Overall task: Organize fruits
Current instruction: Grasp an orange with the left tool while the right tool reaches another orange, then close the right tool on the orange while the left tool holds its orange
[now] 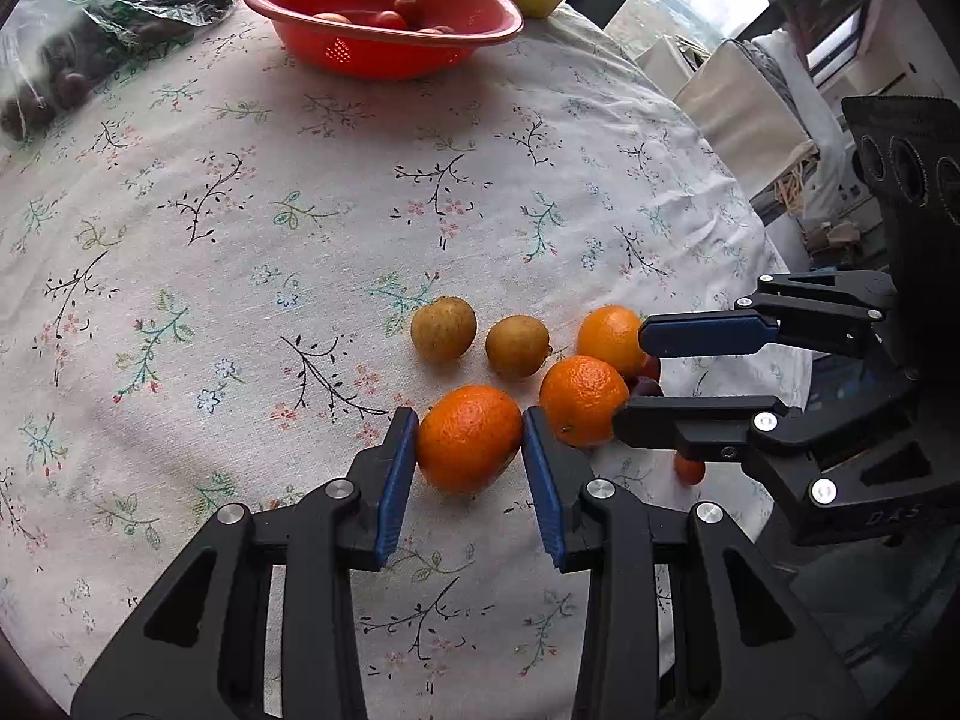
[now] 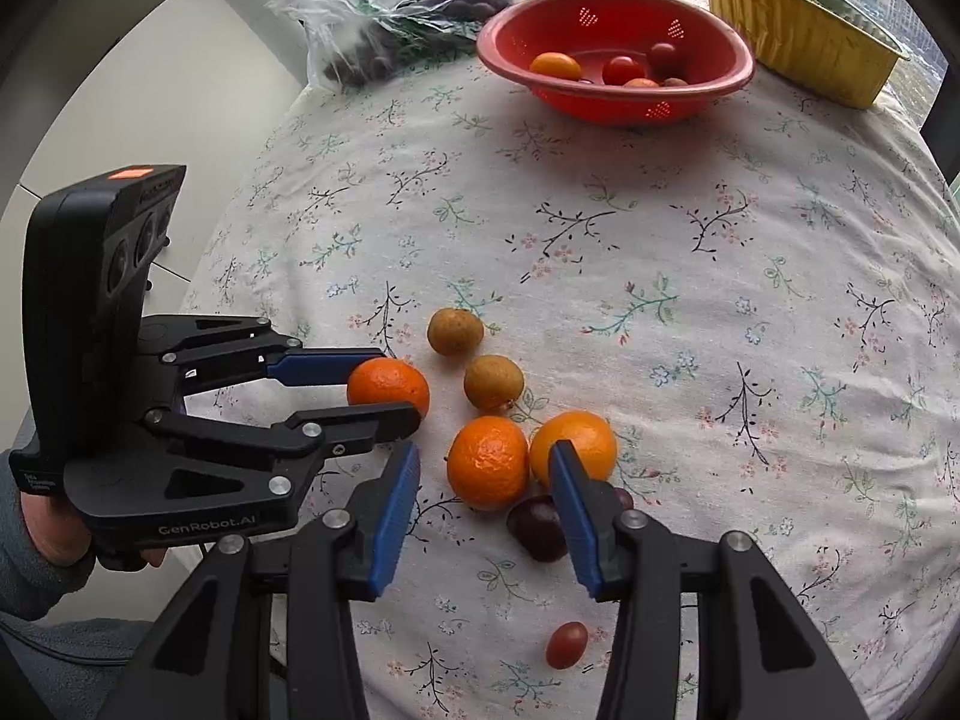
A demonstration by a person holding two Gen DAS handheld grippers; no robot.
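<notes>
Three oranges, two brown round fruits, dark grapes and a cherry tomato lie on the floral tablecloth. My left gripper (image 1: 469, 438) is closed around the nearest orange (image 1: 469, 438), its blue pads touching both sides; this orange also shows in the right wrist view (image 2: 389, 387). My right gripper (image 2: 485, 471) is open, its jaws around the middle orange (image 2: 489, 462), with another orange (image 2: 573, 441) behind its right finger. A dark grape (image 2: 537, 525) and a cherry tomato (image 2: 566, 645) lie near it. The brown fruits (image 1: 443, 328) (image 1: 517, 345) sit just beyond.
A red colander bowl (image 2: 618, 96) with several small tomatoes stands at the table's far side. A yellow foil tray (image 2: 798, 30) stands behind it. A plastic bag of dark fruit (image 2: 408, 18) lies to the left. The table edge drops off at the right (image 1: 774, 276).
</notes>
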